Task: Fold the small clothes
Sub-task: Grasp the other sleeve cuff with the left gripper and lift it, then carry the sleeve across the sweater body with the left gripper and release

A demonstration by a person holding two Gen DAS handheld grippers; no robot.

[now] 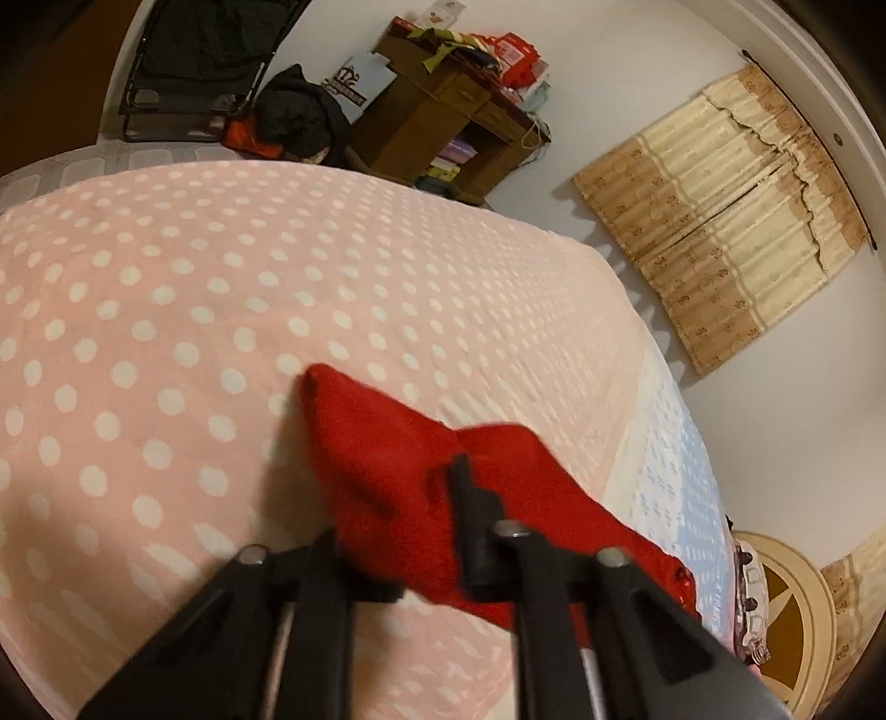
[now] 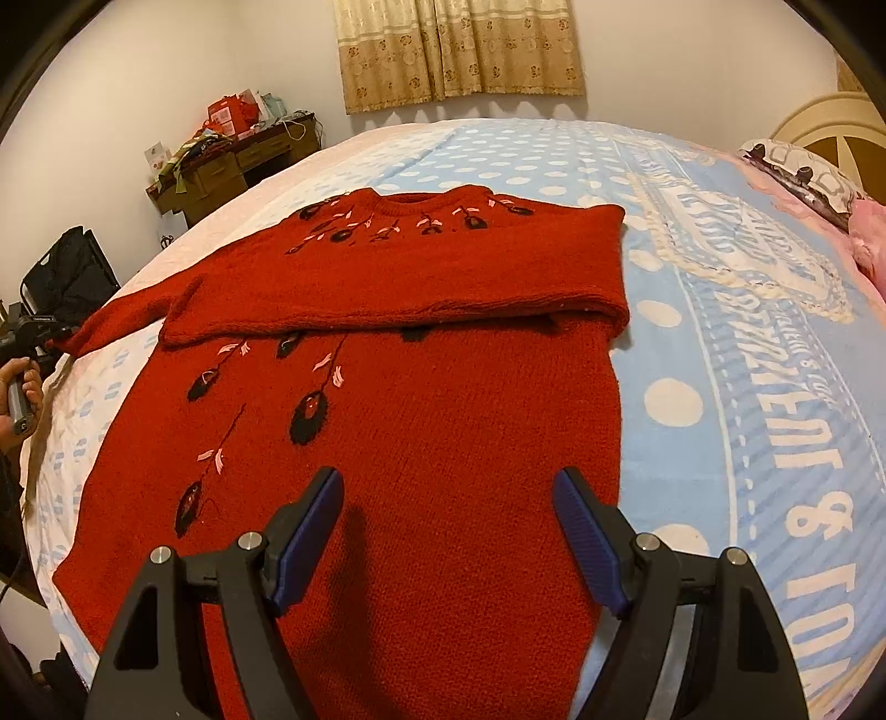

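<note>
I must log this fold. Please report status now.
Left gripper shut on red sweater sleeve. Right gripper open above hem. Nothing in the way.

I'm looking into a bedroom with plain white walls [image 2: 166,72] under warm indoor light. Beige patterned curtains [image 2: 459,50] hang at twelve o'clock in the right wrist view. A brown wooden desk [image 1: 443,122], piled with red boxes and clutter, stands against the wall at eleven o'clock. The bed [image 1: 166,288] wears a pink polka-dot blanket, and a round cream headboard [image 2: 819,122] shows at two o'clock.
</note>
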